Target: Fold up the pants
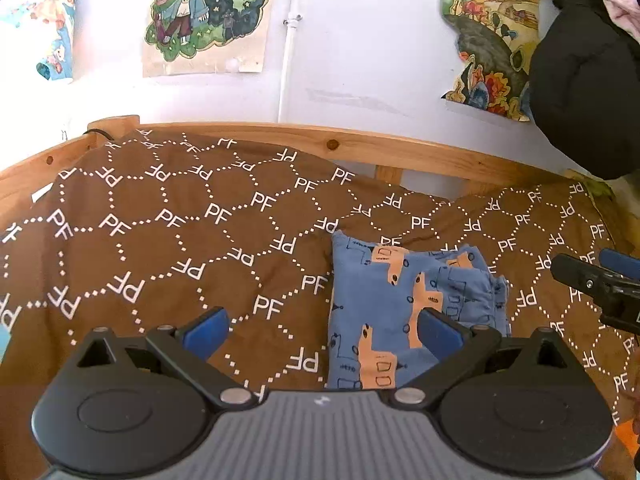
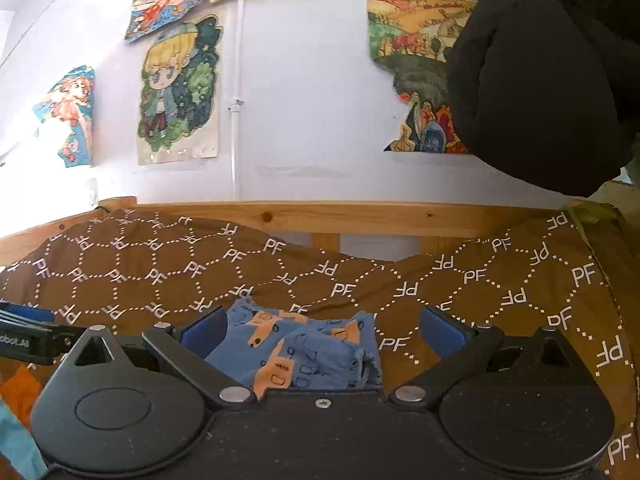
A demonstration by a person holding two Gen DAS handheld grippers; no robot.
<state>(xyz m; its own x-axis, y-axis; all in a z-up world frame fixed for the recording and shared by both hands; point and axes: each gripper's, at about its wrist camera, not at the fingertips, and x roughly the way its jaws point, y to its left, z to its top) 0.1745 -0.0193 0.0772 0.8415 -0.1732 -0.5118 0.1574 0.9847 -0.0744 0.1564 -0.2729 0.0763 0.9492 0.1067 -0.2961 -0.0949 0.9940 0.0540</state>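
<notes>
Small blue patterned pants (image 1: 404, 304) lie folded on a brown bedspread (image 1: 168, 240), soft, light and floppy, best pinched at an edge; both the left claw (image 1: 324, 328) and right claw (image 2: 320, 330) gape empty.

Counts, placed relative to the bed frame (image 2: 280, 214):
- 1 pair of pants (image 1: 400, 312), folded, on the bedspread inside the frame
- 1 brown bedspread (image 1: 180, 240) over the frame
- 2 grippers: left gripper (image 1: 324, 328), right gripper (image 2: 320, 330), both on the near side of the frame, jaws wide
- 5 posters visible above the frame, e.g. blond character poster (image 2: 180, 88)
- 1 black garment (image 2: 540, 80) hanging above the frame's right end
- 1 white pipe (image 2: 236, 100) on the wall above the frame
</notes>
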